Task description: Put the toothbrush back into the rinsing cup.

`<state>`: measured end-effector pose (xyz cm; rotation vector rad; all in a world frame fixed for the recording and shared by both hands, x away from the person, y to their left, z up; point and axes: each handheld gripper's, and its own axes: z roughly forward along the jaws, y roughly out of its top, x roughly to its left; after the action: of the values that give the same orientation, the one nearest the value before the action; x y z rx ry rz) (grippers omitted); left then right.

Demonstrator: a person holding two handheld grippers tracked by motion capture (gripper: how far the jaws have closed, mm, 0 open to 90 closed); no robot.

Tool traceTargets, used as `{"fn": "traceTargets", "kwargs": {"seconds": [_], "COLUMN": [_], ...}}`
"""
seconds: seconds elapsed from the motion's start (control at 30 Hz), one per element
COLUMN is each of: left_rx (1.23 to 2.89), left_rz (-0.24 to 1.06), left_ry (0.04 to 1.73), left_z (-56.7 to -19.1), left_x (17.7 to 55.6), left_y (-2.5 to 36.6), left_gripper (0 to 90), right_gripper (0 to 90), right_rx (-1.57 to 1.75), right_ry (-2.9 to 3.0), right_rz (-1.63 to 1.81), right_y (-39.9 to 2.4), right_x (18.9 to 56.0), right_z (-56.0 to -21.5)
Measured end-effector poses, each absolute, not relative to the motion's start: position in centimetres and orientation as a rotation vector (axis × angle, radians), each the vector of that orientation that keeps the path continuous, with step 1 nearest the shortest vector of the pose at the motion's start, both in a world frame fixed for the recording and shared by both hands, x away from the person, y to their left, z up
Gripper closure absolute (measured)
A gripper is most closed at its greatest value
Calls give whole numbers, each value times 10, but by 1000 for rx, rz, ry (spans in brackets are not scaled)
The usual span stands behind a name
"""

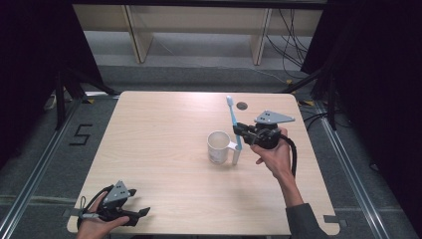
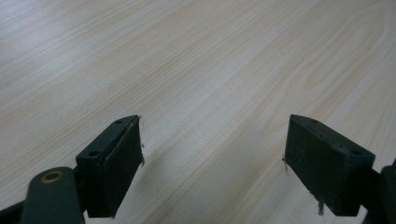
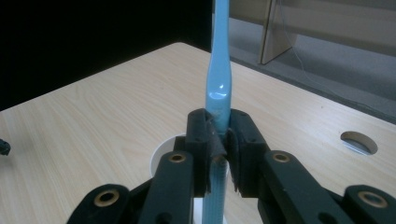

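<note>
High view is showing the right tongs clamped on a blue toothbrush, w/ the brush standing nearly upright: bristle head is above the tongs, and the lower end is reaching down just beside the white mug, on the handle side. The mug is sitting on the worktop just below and in front of these tongs, very near them. If the lower end is touching the worktop or hanging a bit over it, I cannot tell.

Right gripper view is confirming the grip: both pads are pressing on the toothbrush handle approx. at its middle, and the mug rim is peeking out under the jaws.

Left tongs are resting far away from the mug, at the near corner of the worktop, in the person's left hand. In the left gripper view the jaws are standing wide apart w/ nothing between them, only bare wood.

Step in hand, as I am judging: carrying the toothbrush to the mug, i.e. putting it inside. Next move is probably asking to lift the brush so its lower end is clearing the rim, shift it over the opening, lower it, then release. Care is needed not to knock the mug handle.
</note>
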<state>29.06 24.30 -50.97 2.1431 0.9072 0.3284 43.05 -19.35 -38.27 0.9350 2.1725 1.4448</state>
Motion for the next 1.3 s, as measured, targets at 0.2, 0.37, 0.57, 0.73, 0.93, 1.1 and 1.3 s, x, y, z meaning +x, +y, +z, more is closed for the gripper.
{"fn": "traceTargets", "kwargs": {"seconds": [0.2,0.37,0.57,0.73,0.93,1.1,1.3], "left_rx": [2144,2144,2144,2144,2144,2144,2144], "left_rz": [327,327,327,327,327,327,327], "left_ry": [902,903,902,903,903,903,903], "left_z": [-510,-509,-509,-509,-509,-509,-509], "left_x": [290,290,290,290,290,290,290], "left_y": [243,243,243,243,243,243,243], "left_gripper": [183,184,183,183,183,183,183], "right_gripper": [796,796,796,796,796,796,796], "right_rx": [914,915,919,939,945,932,927], "right_ry": [2174,2168,2164,2166,2156,2150,2140], "right_rz": [1452,1433,1427,1445,1434,1433,1457], "right_y": [-189,-189,-189,-188,-188,-191,-194], "right_x": [437,440,441,440,439,439,436], "right_z": [-383,-386,-390,-396,-399,-403,-408]}}
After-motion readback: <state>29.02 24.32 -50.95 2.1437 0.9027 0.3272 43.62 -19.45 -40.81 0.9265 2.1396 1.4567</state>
